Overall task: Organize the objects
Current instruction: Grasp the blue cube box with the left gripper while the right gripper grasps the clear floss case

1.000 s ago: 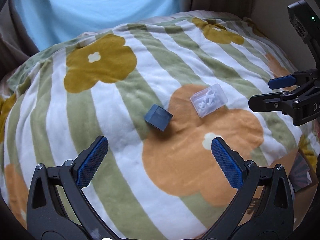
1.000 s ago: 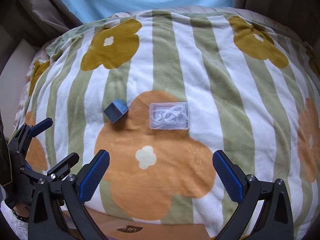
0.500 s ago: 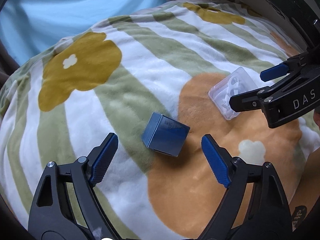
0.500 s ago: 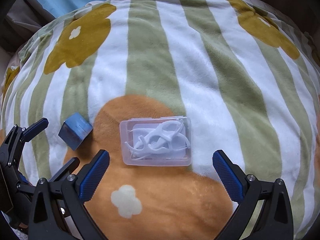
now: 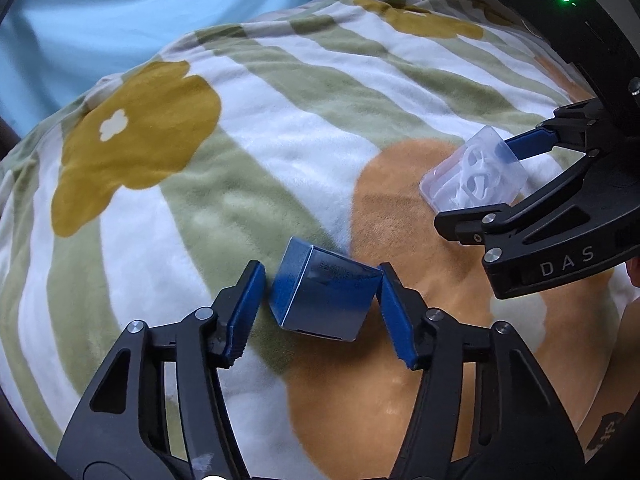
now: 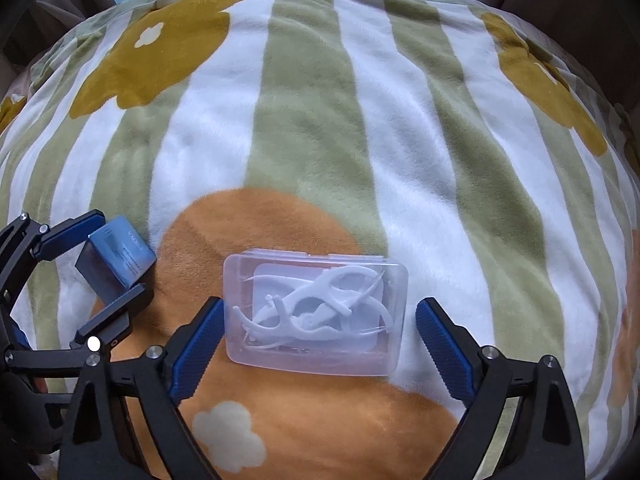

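A small dark blue box [image 5: 324, 294] lies on the striped flower blanket [image 5: 280, 128]. My left gripper [image 5: 322, 286] straddles it, the right pad touching a corner and the left pad a small gap away. The box also shows in the right wrist view [image 6: 116, 262], between the left gripper's fingers [image 6: 116, 308]. A clear plastic case of white floss picks [image 6: 316, 312] lies to its right. My right gripper [image 6: 318, 340] is open around the case, left pad at its edge, right pad apart. In the left wrist view the case [image 5: 472, 170] sits between the right gripper's fingers [image 5: 472, 226].
A light blue cloth [image 5: 140, 20] lies beyond the blanket's far edge. Dark furniture or wall borders the blanket at the right [image 6: 580, 8]. A forearm [image 5: 624, 380] shows at the right edge of the left wrist view.
Both grippers moved forward and down onto their objects. The left jaws narrowed around the blue box. The right gripper came to straddle the floss case.
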`<action>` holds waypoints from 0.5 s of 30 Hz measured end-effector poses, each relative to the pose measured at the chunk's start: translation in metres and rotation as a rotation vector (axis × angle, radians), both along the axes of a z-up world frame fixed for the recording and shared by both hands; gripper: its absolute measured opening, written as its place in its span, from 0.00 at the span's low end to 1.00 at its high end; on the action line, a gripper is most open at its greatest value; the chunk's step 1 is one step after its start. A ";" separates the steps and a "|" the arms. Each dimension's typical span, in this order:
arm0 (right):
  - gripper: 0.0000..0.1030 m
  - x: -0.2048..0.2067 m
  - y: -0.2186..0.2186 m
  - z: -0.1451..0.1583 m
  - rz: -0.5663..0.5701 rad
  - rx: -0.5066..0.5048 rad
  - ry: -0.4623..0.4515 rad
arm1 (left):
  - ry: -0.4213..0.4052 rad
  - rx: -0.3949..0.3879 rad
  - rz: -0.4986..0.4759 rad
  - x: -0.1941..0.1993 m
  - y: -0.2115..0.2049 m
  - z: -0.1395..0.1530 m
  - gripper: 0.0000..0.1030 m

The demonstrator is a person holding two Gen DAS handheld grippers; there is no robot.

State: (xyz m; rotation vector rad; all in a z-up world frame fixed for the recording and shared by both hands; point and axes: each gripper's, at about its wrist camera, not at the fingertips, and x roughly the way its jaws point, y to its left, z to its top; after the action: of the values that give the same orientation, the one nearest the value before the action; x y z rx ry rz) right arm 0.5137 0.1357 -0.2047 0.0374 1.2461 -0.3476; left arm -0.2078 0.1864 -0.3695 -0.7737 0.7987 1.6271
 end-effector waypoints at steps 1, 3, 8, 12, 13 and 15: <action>0.80 0.001 0.000 -0.001 0.003 -0.004 0.002 | 0.005 0.000 -0.003 0.001 0.000 -0.001 0.48; 0.76 0.000 0.001 -0.002 -0.028 0.001 0.000 | 0.007 0.004 -0.008 0.001 -0.001 -0.001 0.48; 0.76 -0.003 0.000 0.001 -0.080 0.007 -0.008 | -0.009 0.004 -0.008 -0.001 -0.003 0.001 0.46; 0.76 -0.004 -0.002 0.004 -0.090 0.029 -0.001 | -0.019 0.010 0.000 -0.002 -0.005 0.006 0.42; 0.76 -0.005 -0.002 0.006 -0.087 0.030 -0.004 | -0.027 0.012 0.004 -0.002 -0.006 0.007 0.41; 0.76 -0.006 -0.001 0.009 -0.077 0.026 -0.010 | -0.042 0.014 0.009 -0.002 -0.007 0.009 0.40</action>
State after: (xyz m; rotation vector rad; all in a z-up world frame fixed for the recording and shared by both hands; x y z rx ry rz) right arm 0.5080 0.1343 -0.1953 0.1098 1.2414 -0.3972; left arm -0.2100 0.1792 -0.3604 -0.8003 0.7541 1.6170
